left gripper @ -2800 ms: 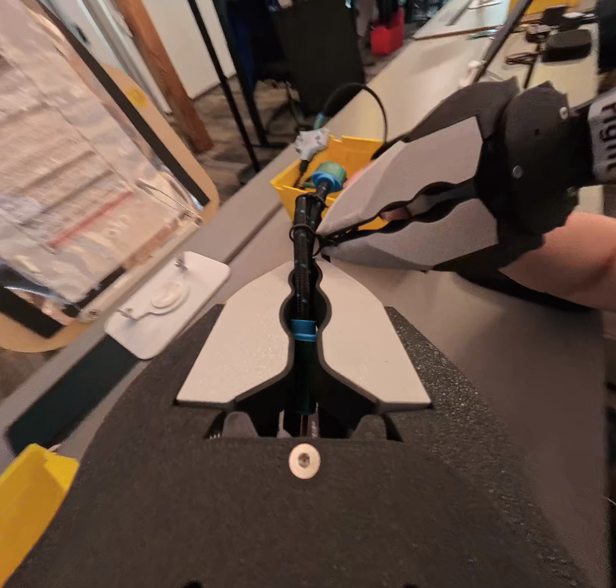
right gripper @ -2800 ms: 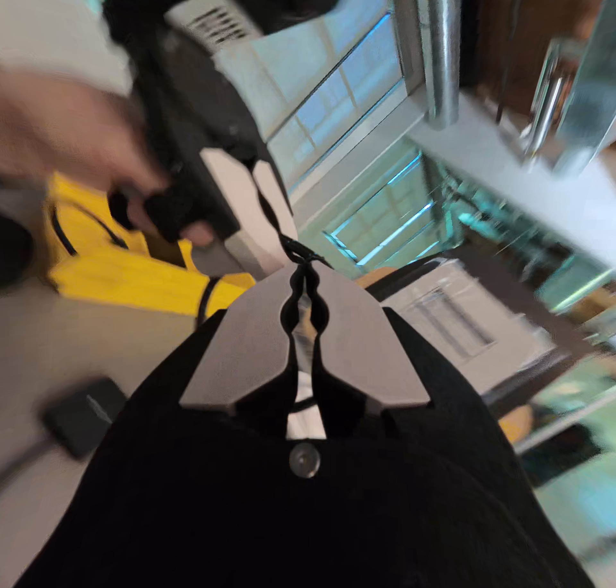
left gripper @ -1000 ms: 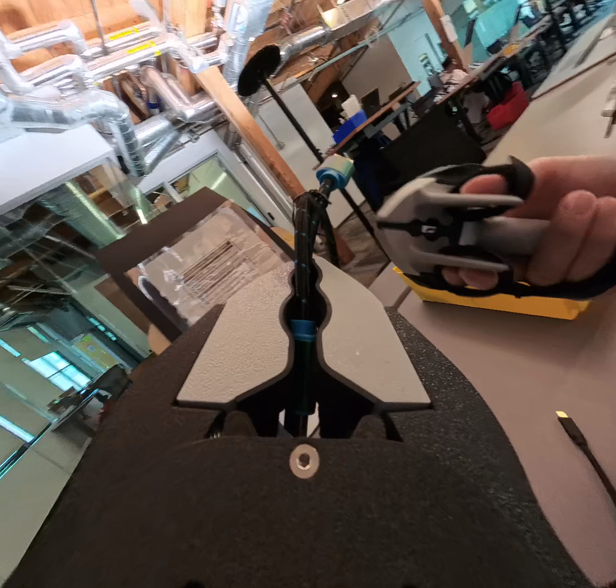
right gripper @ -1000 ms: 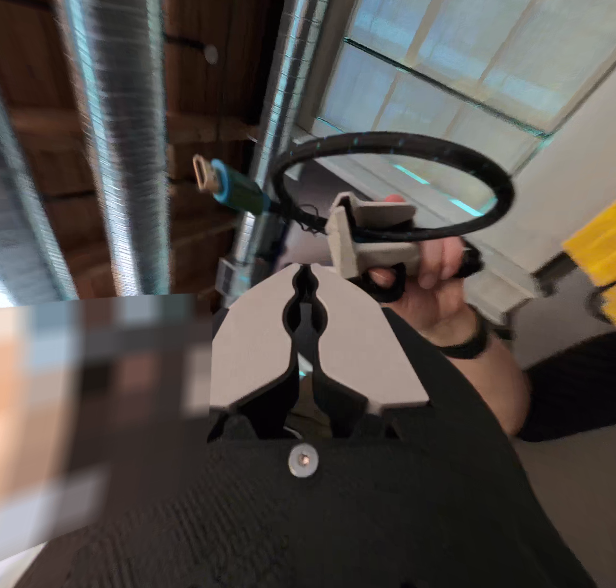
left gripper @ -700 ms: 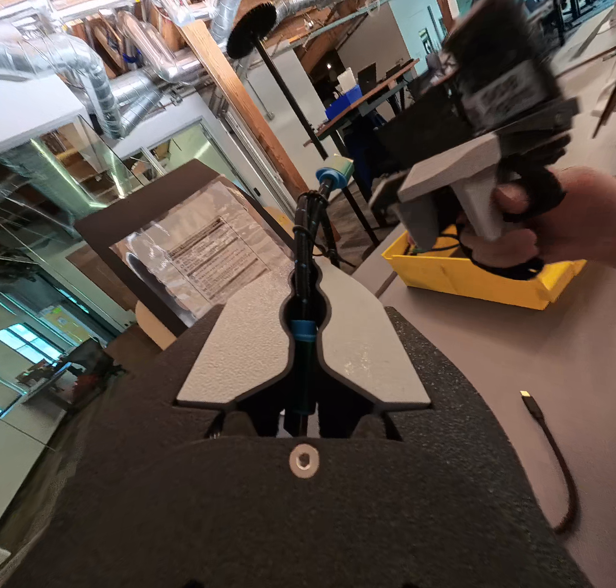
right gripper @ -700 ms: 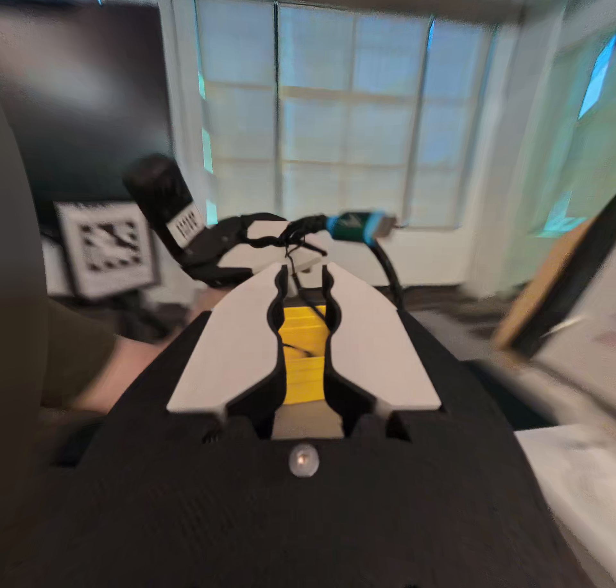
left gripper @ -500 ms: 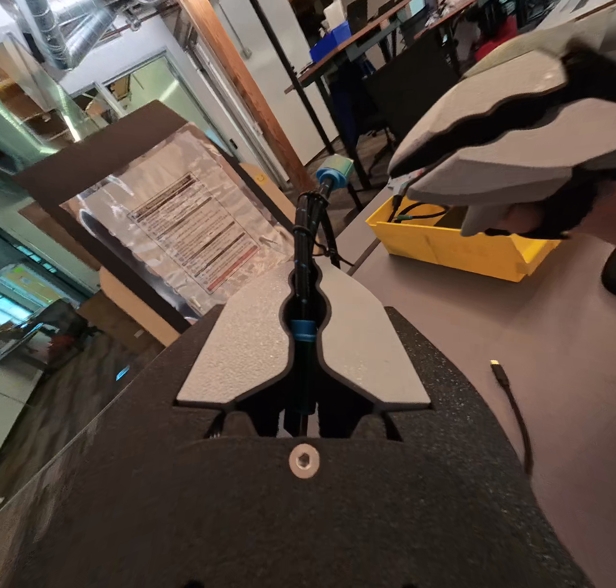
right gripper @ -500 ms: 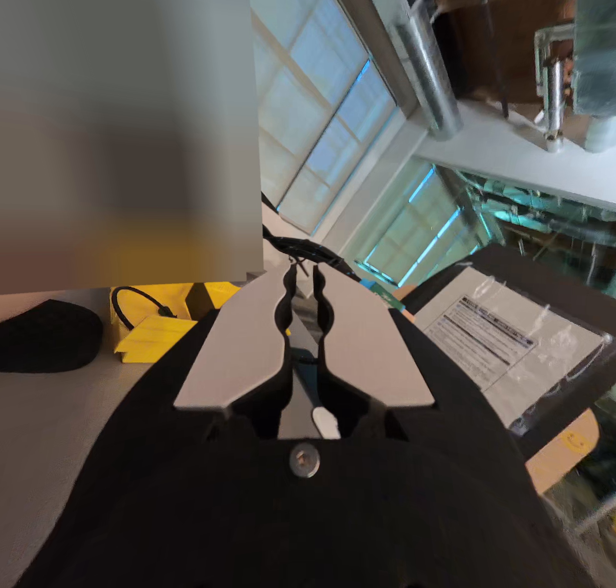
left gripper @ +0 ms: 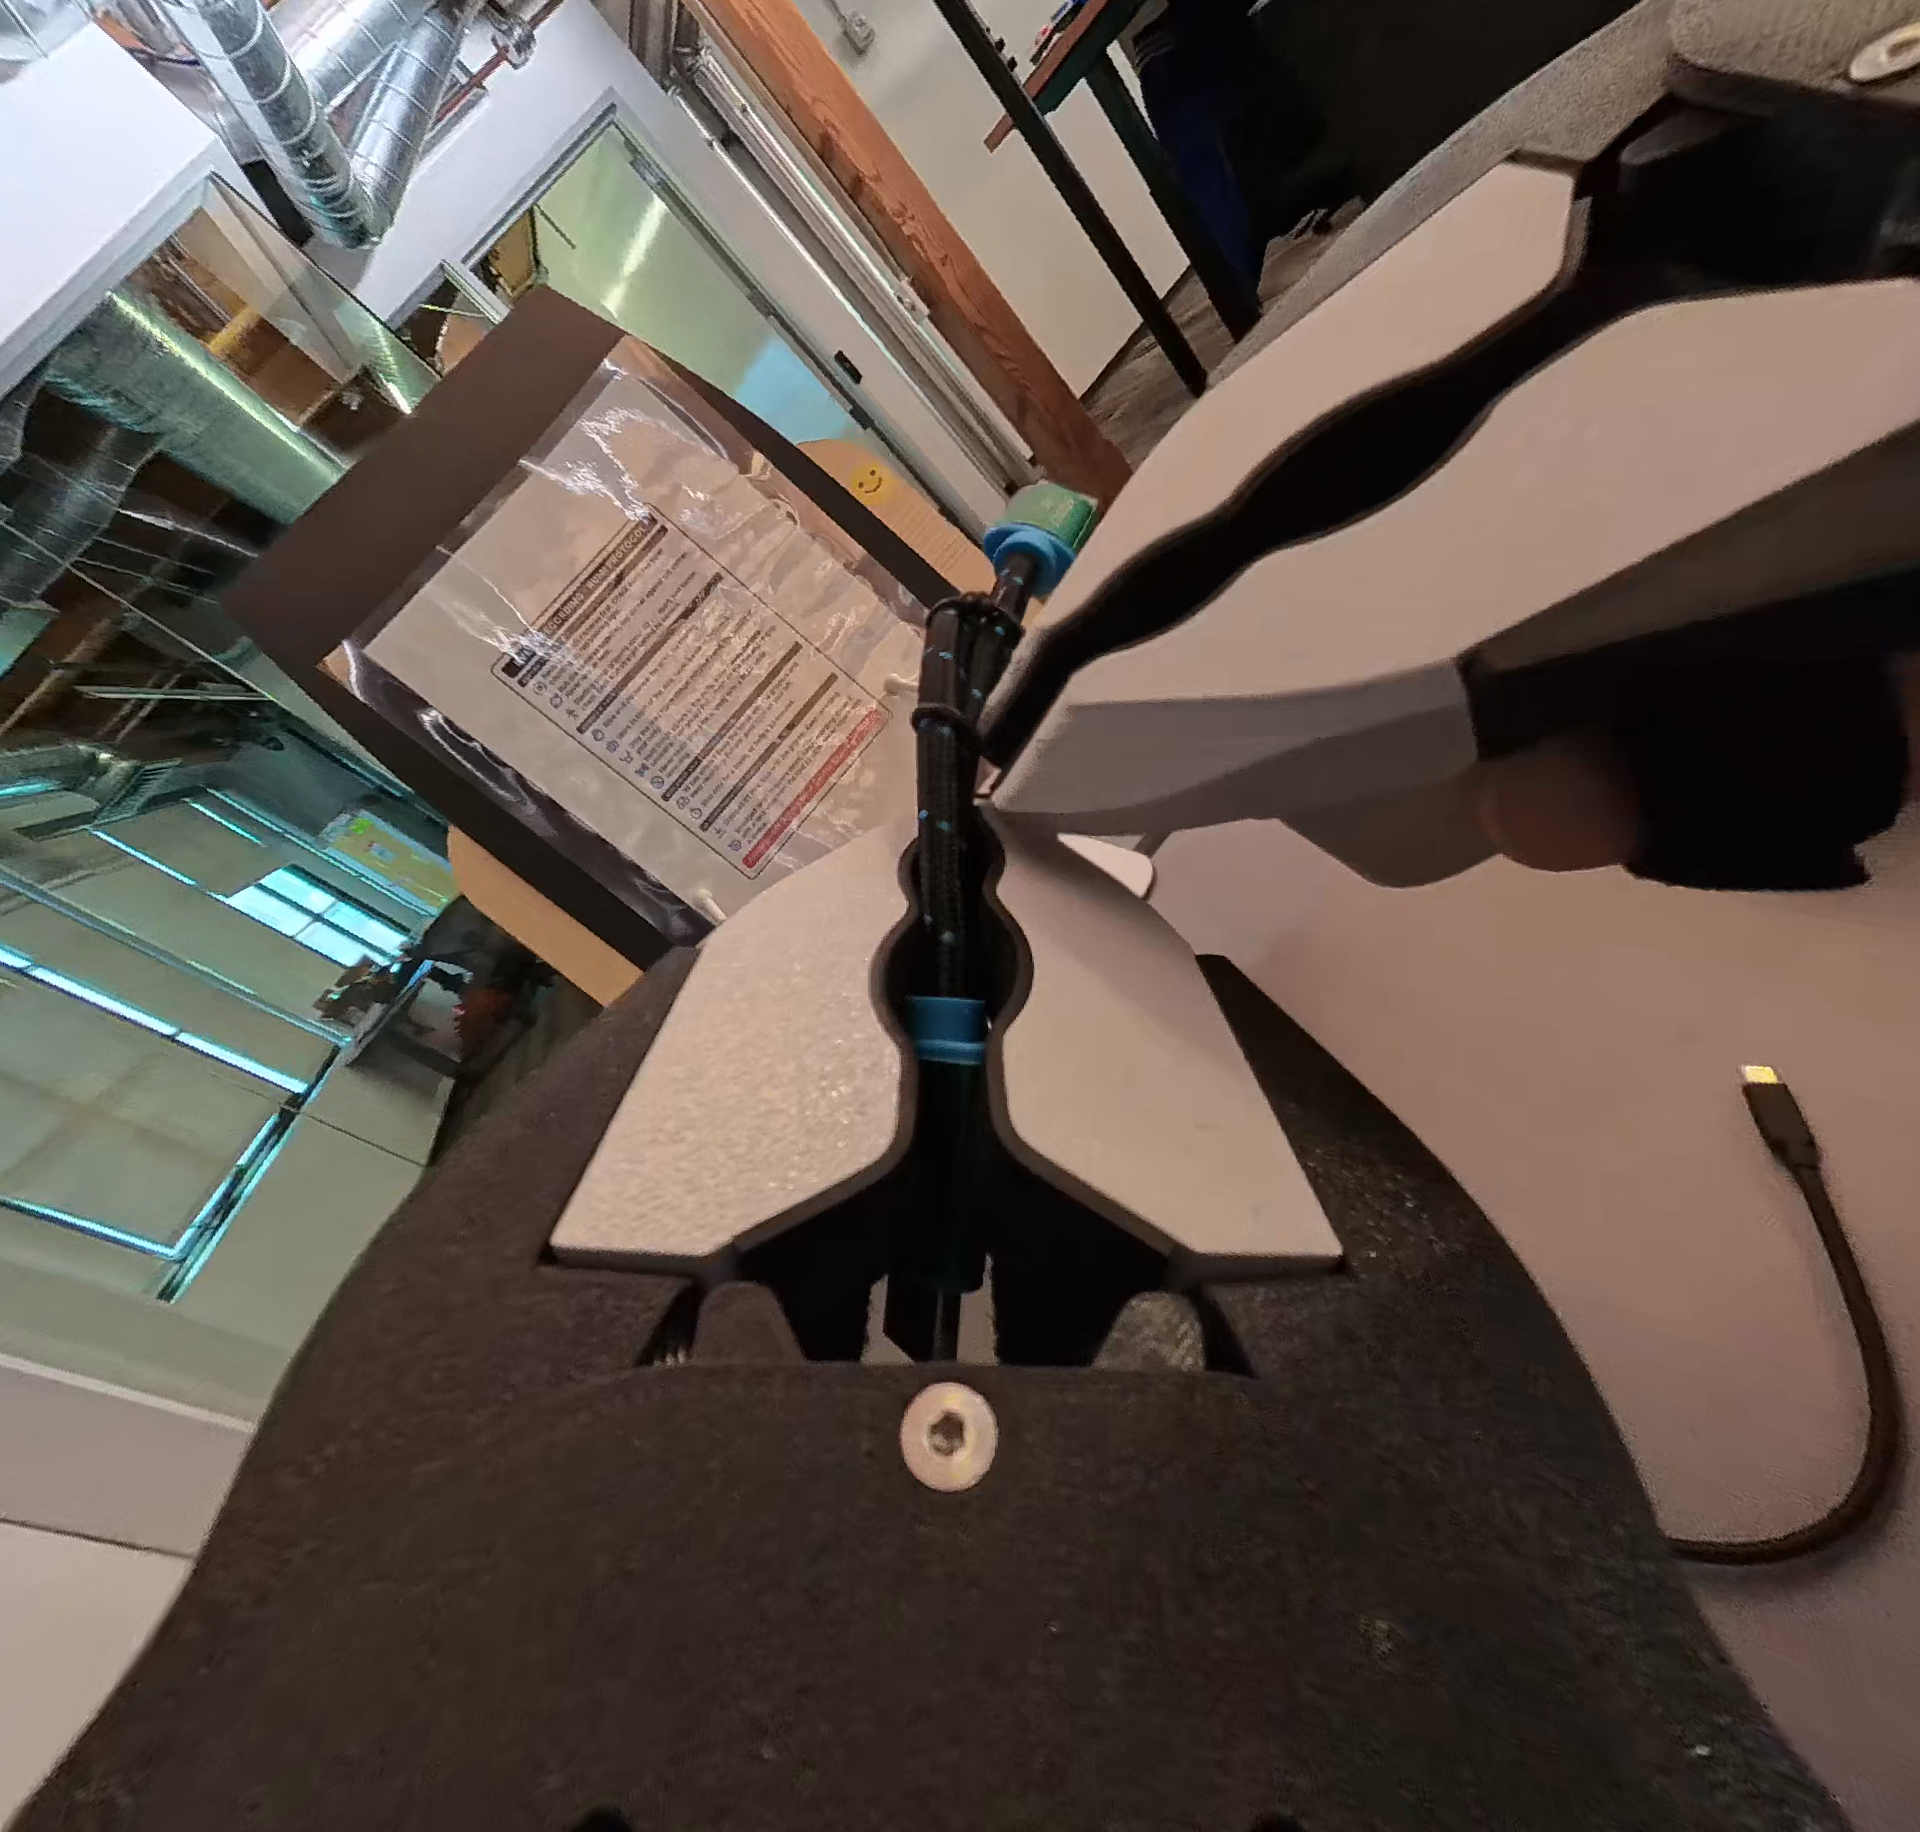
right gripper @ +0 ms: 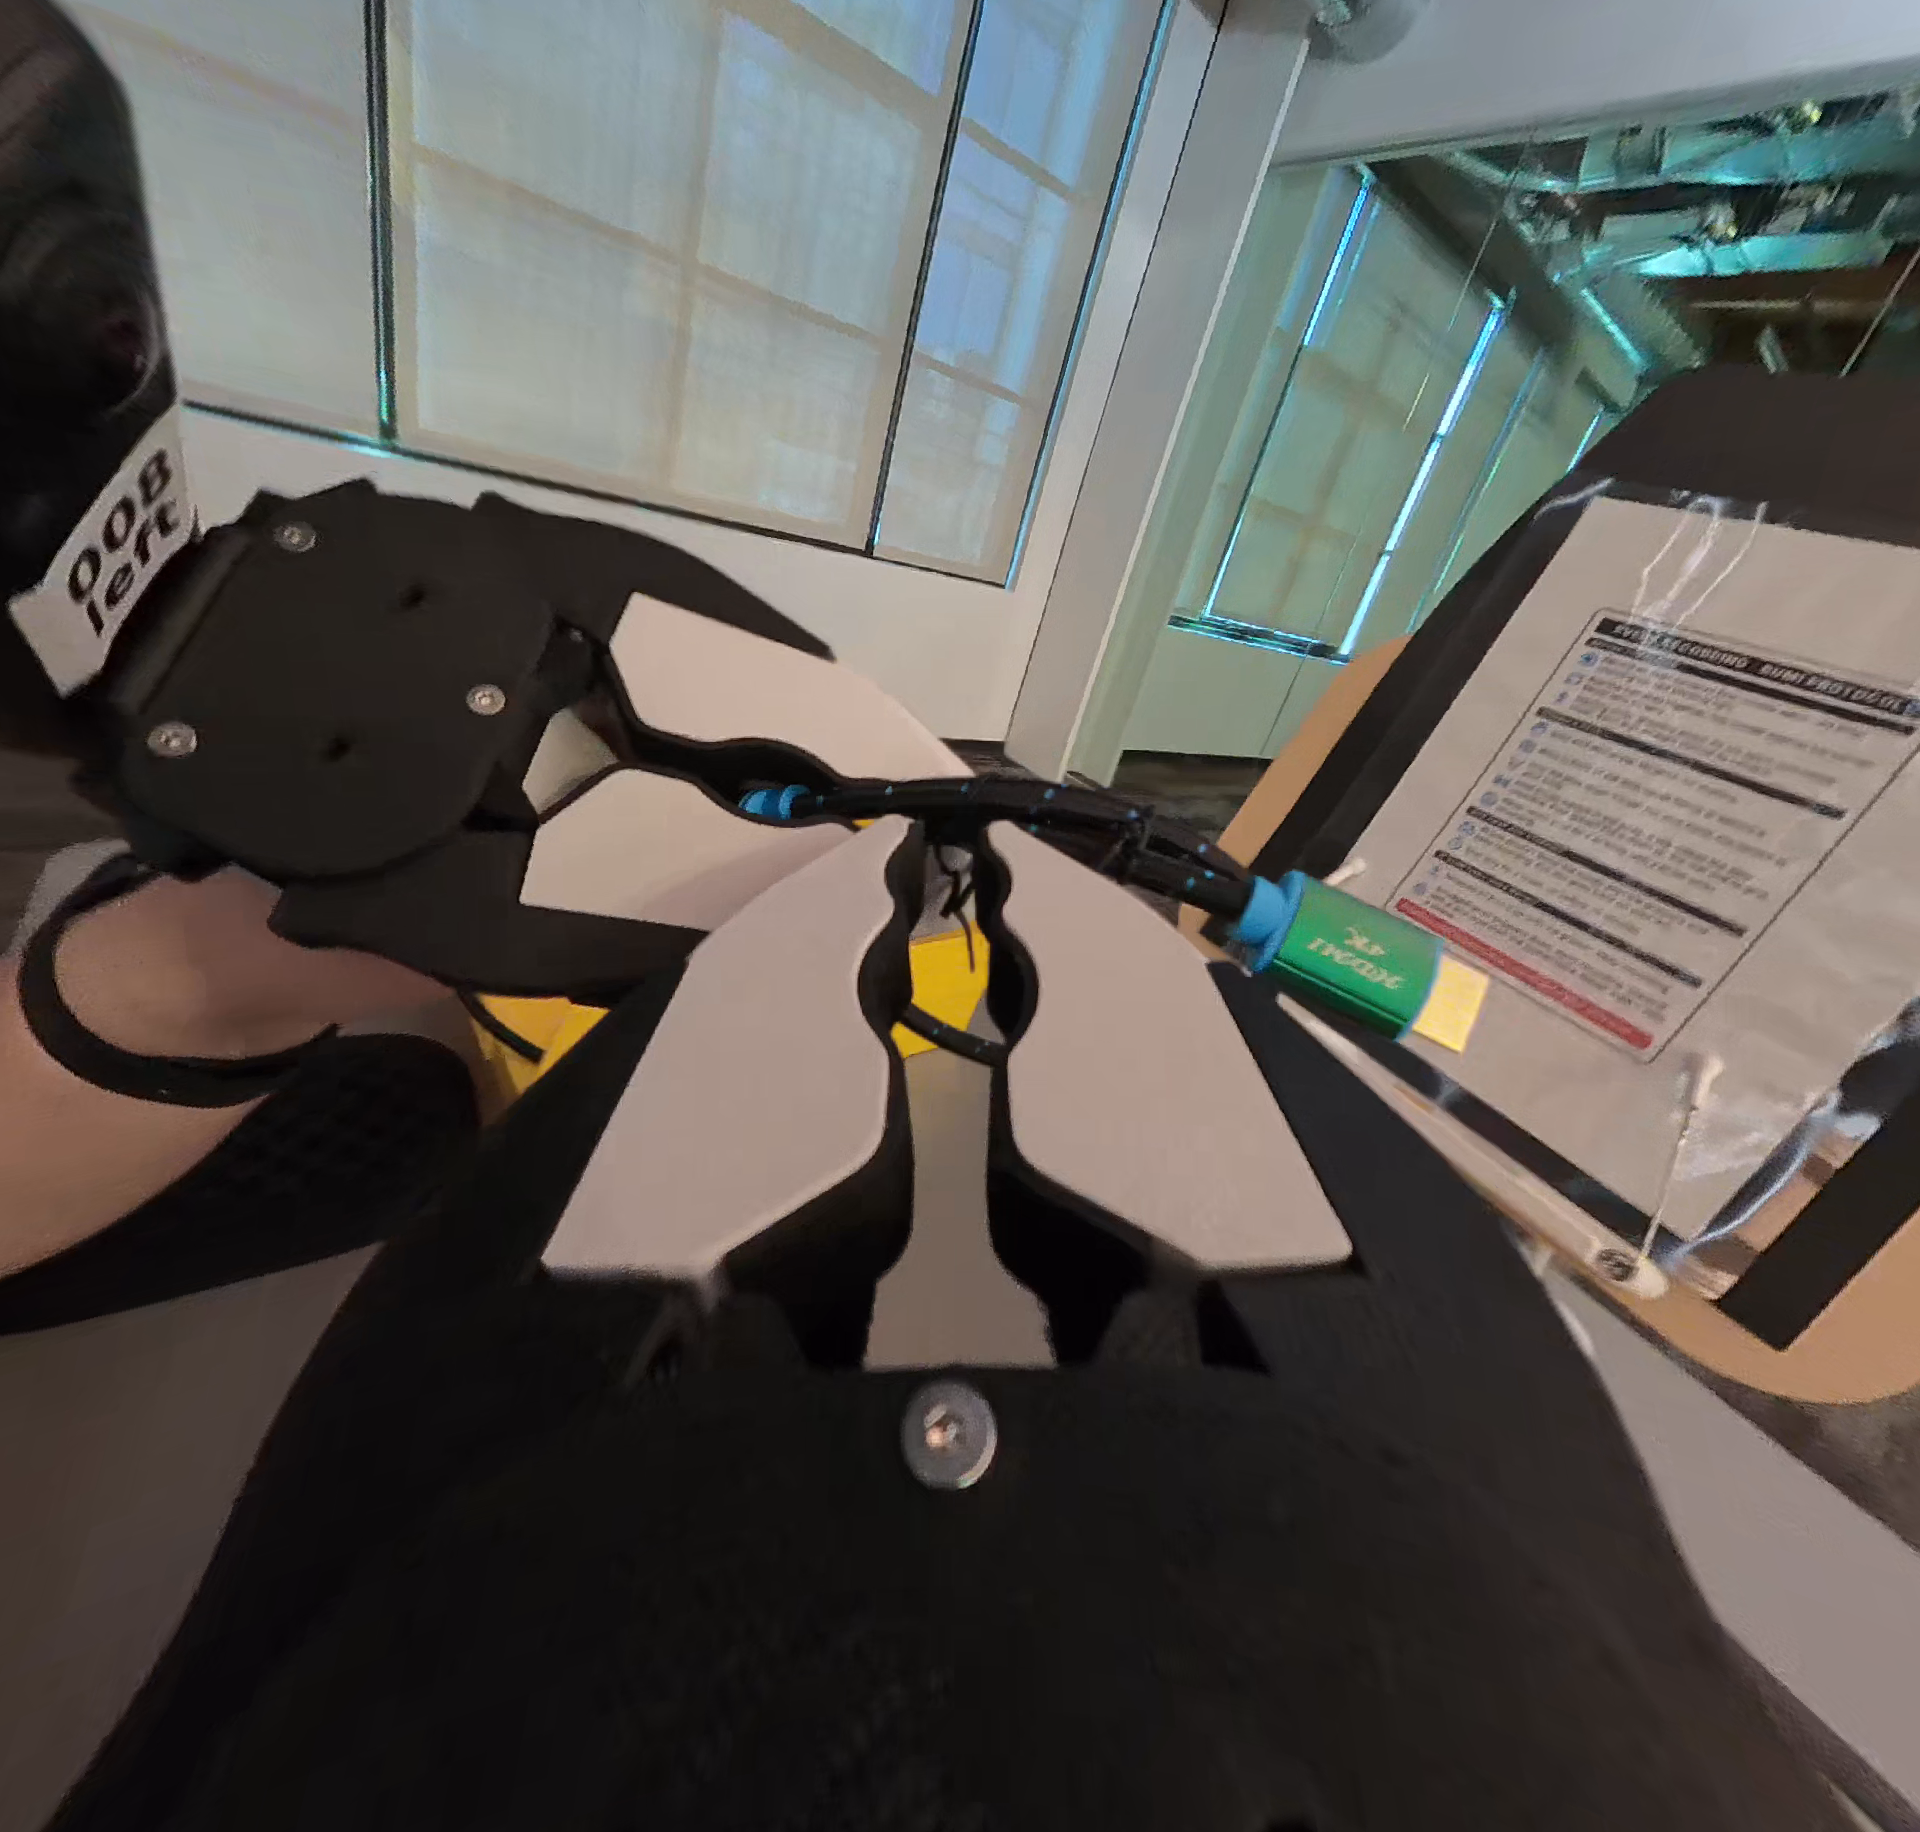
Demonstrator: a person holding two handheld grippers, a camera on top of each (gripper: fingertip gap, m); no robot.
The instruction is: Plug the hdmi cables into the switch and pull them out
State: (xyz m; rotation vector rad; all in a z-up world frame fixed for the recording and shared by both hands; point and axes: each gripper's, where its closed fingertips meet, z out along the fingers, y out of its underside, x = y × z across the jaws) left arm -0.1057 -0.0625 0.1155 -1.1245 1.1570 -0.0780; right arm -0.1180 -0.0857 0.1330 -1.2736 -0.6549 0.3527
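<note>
Pinching black braided HDMI cable [left gripper: 943, 826], green plug [right gripper: 1347, 953], left hand-held gripper [left gripper: 948, 852], right hand-held gripper [right gripper: 943, 847] slightly parted.

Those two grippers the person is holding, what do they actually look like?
Both match: the left gripper and right gripper each have a rough black body, one silver screw, and two flat pale grey fingers with wavy black inner edges. The left gripper carries a white sticker. A black strap loops round the hand holding it.
</note>
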